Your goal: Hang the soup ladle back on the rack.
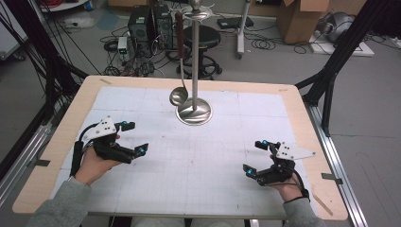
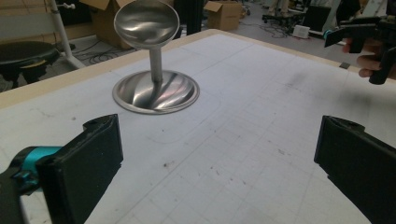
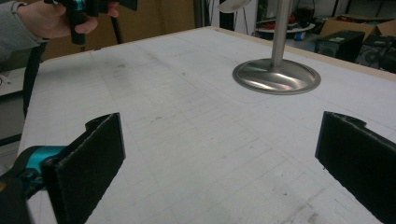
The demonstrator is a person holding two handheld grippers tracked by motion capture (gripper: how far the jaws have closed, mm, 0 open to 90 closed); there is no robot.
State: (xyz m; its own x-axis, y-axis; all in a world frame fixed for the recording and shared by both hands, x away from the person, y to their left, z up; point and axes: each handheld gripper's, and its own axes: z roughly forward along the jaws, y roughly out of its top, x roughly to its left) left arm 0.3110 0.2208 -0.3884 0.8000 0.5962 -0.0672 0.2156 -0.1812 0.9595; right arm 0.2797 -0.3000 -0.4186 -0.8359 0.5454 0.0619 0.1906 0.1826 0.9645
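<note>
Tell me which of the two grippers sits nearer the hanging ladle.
The left gripper. In the high view it sits farther up the table, closer to the ladle on the stand; the right gripper lies lower, toward the near edge. Both have open, empty jaws.

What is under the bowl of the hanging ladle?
Under the ladle bowl lie the white mat and the edge of the stand's round base. The mat right beneath the bowl is hidden.
</note>
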